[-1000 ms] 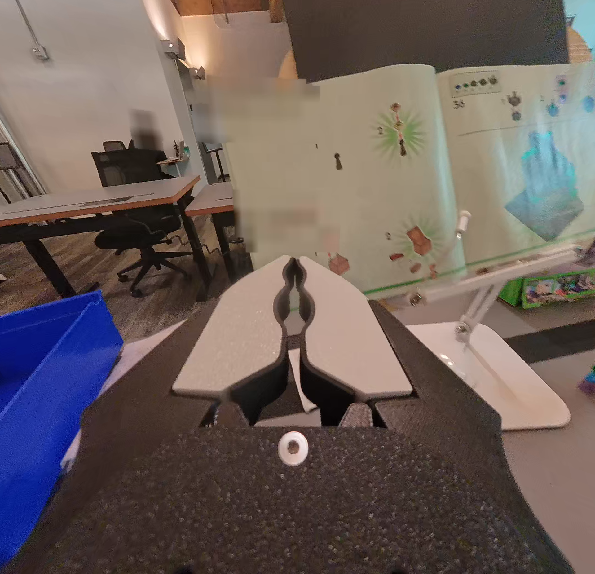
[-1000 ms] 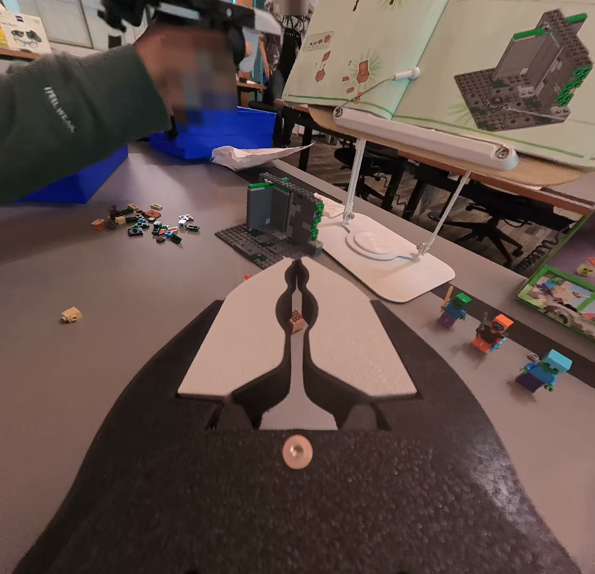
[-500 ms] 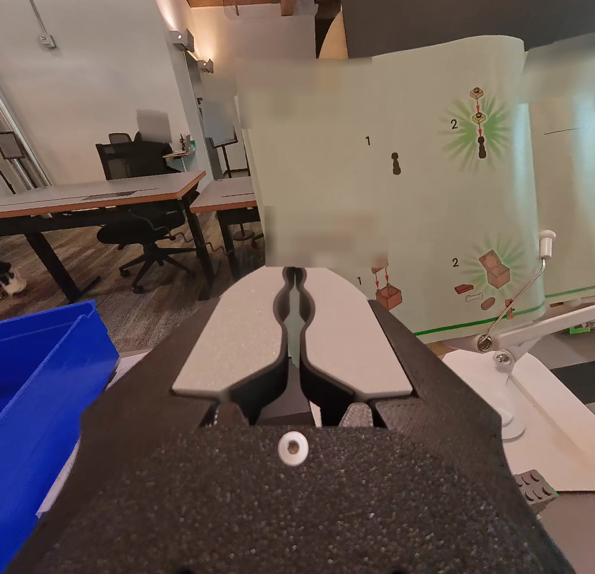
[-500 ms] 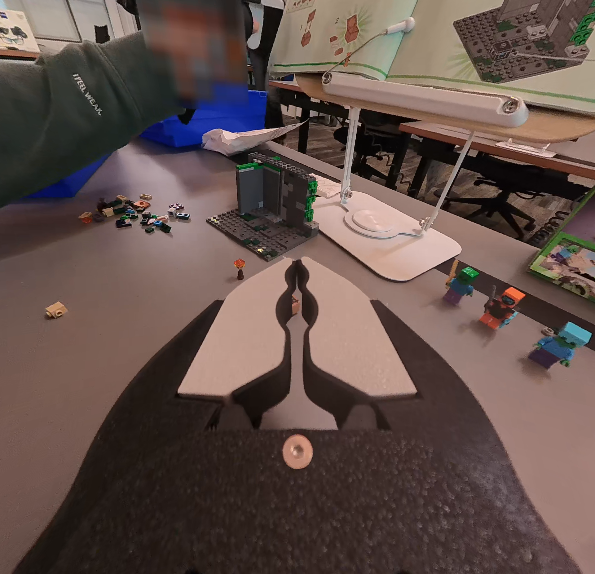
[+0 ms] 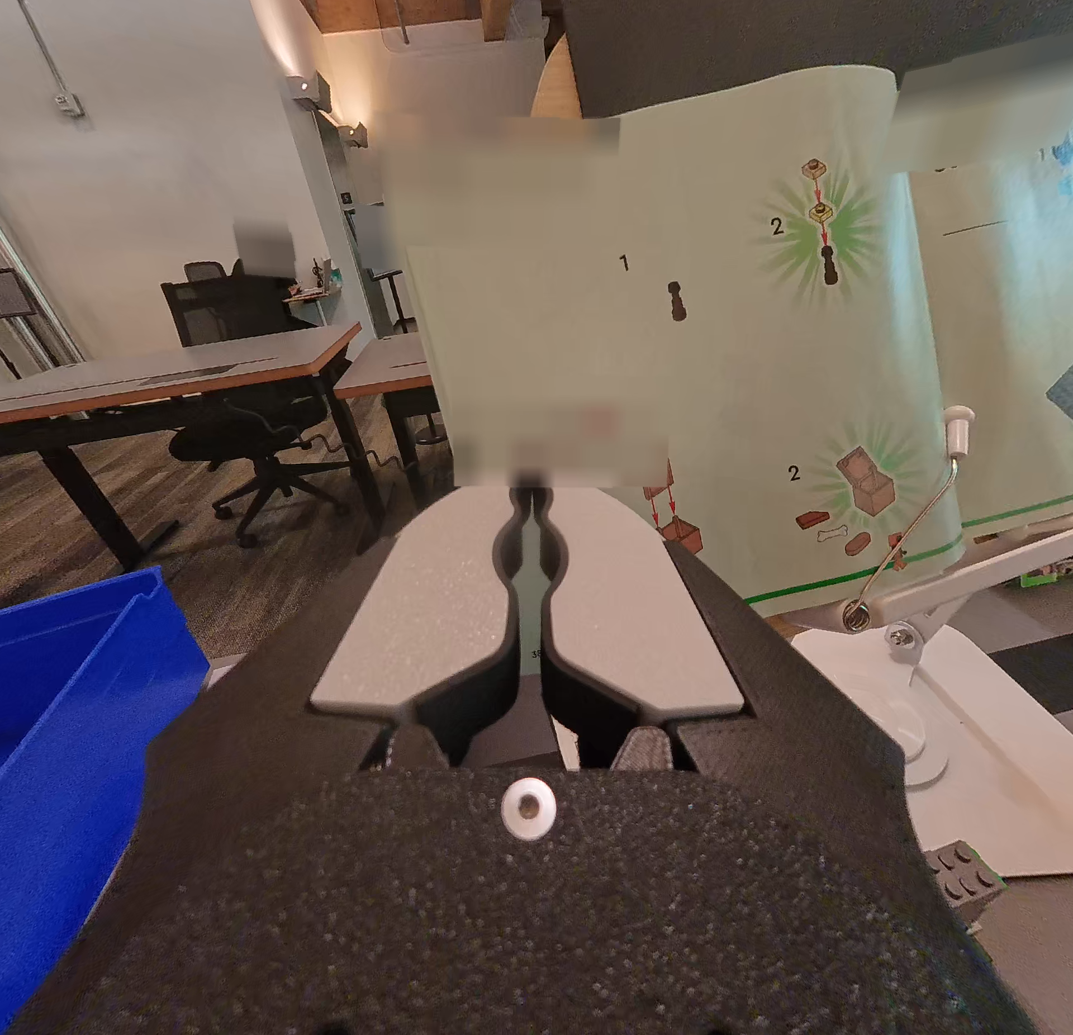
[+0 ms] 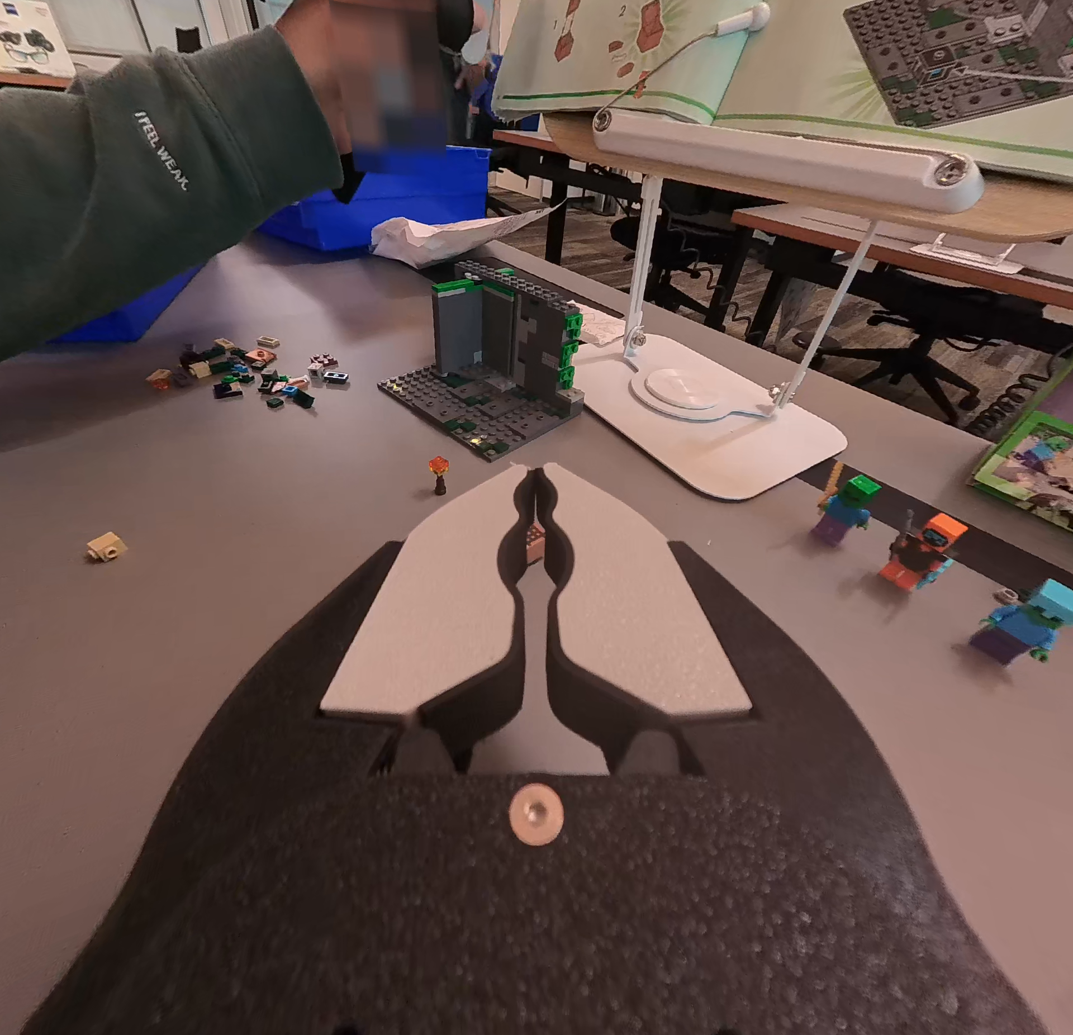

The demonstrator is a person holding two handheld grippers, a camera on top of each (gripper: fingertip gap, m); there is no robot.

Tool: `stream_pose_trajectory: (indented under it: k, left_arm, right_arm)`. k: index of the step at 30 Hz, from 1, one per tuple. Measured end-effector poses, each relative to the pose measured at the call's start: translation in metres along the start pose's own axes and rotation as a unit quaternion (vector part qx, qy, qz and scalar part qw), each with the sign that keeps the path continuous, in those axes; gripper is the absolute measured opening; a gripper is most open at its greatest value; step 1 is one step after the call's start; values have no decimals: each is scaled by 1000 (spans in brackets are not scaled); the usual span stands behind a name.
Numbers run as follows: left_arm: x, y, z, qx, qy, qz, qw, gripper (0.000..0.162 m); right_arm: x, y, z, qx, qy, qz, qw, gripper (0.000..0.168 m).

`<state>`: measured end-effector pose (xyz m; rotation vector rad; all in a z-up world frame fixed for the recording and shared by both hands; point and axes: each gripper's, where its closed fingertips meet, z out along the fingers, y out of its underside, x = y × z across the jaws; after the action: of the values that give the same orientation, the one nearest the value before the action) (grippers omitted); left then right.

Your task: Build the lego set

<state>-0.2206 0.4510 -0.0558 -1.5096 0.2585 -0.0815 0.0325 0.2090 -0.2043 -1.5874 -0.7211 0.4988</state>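
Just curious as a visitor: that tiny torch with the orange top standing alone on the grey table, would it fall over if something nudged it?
Probably yes. The torch is tall for its narrow dark base, so a light push would likely tip it. Its orange top looks wider than the stem, which adds to that. It stands free on the table, so it may skid.

Loose bricks lie left of the build; stand right.

obstacles: torch, build | free: bare table left
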Motion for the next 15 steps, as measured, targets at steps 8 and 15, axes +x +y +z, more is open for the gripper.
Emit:
stream_pose_trajectory:
  k: [8, 15]
  left_arm:
    - [0, -1, 0, 1, 0, 3, 1000, 0]
    - [3, 2, 0, -1, 3, 6, 1000, 0]
  right_arm:
    - [-2, 1, 0, -3, -5, -2, 1000, 0]
    - [-2, 3, 1, -4, -8, 1, 1000, 0]
